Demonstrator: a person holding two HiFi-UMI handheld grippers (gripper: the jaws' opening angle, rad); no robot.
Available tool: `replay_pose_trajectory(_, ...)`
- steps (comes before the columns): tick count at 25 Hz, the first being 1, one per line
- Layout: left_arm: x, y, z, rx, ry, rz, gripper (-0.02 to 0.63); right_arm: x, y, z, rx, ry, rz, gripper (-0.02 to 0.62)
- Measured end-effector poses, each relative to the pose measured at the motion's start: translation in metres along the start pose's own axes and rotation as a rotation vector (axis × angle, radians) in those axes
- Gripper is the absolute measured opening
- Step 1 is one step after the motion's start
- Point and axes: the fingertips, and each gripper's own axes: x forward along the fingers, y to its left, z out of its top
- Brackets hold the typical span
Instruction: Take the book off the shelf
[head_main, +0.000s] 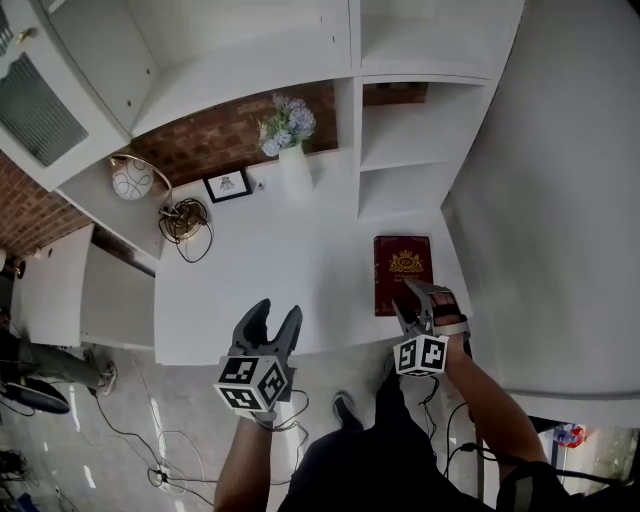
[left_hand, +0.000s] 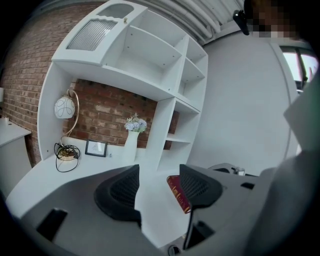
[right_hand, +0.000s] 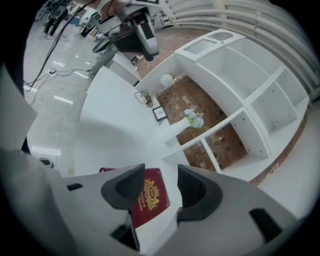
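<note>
— Head view first: where's the book?
— The book lies flat, cover up, on the desk at your right, just in front of the shelf. Your right gripper sits at its near edge. Your left gripper hangs over the desk's front edge, well apart from the book
— And your left gripper view?
— Jaws apart, only bare desk between them. The book shows partly behind one jaw, with a vase further back
— Right gripper view?
— Your jaws stand apart, the book lying on the desk between them; the pads don't press it
</note>
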Motion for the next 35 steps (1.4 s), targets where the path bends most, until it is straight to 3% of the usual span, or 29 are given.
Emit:
replay_pose_trajectory(7,0.007,-0.021,0.038,0.013,-0.067,-0.045,0.246,-0.036,-0.098,0.029,0.321,-0.122,-0.15,0.133)
replay_pose_trajectory(12,0.007,-0.03,0.063,0.044,-0.115,-0.046,0.242,-0.061,-0.156,0.045,0.494,-0.209,-0.231,0.097)
replay_pose_trajectory(20,0.003,-0.051,0.107,0.096,-0.19,-0.062,0.238,-0.096,-0.217,0.081,0.605,-0.35,-0.275,0.067)
replay_pose_trajectory(22,0.001,-0.058,0.123,0.108,-0.22,-0.069,0.233,-0.105,-0.23,0.085,0.638,-0.382,-0.282,0.035)
replay_pose_trajectory(25,-0.003,-0.071,0.146,0.133,-0.269,-0.083,0.222,-0.118,-0.249,0.084,0.705,-0.416,-0.294,0.002)
replay_pose_trajectory(35,-0.007,-0.116,0.178,0.269,-0.348,-0.096,0.209,-0.157,-0.283,0.065,0.78,-0.461,-0.386,0.0)
